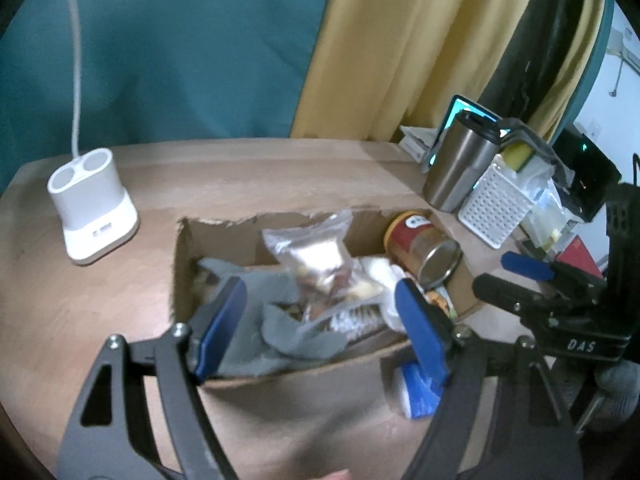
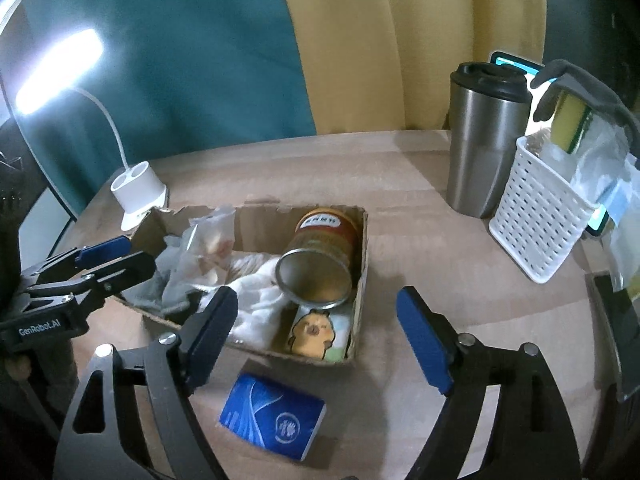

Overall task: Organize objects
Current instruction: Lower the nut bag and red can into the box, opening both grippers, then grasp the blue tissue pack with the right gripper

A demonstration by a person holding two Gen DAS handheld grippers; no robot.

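A wooden table (image 2: pixel 304 168) carries everything, with a teal and yellow curtain (image 2: pixel 360 48) hanging behind its far edge. In the middle sits an open cardboard box (image 2: pixel 362 240) with torn flaps. Inside it a red-and-gold can (image 2: pixel 320 256) lies on its side at the right, its metal end facing the near side; a grey cloth (image 1: pixel 280 344) fills the left half, a clear bag of snacks (image 1: pixel 316 260) leans on top of it, white crumpled tissue (image 2: pixel 256 300) lies in between, and a small cartoon-printed pack (image 2: pixel 316 332) lies at the near right corner.

At the far right stand a steel tumbler (image 2: pixel 480 140) with a black lid and, just beside it, a white perforated basket (image 2: pixel 536 220) holding a yellow sponge (image 2: pixel 568 124) and clear bags. At the far left stands a white lamp base (image 2: pixel 138 192) — its lamp head is lit.

On the table just near of the box lies a blue card packet (image 2: pixel 272 424), outside it.

The left gripper (image 1: pixel 320 328) hovers over the box's near left part, fingers spread with nothing clamped. The right gripper (image 2: pixel 316 340) hovers over the box's near right corner — fingers spread too, empty.
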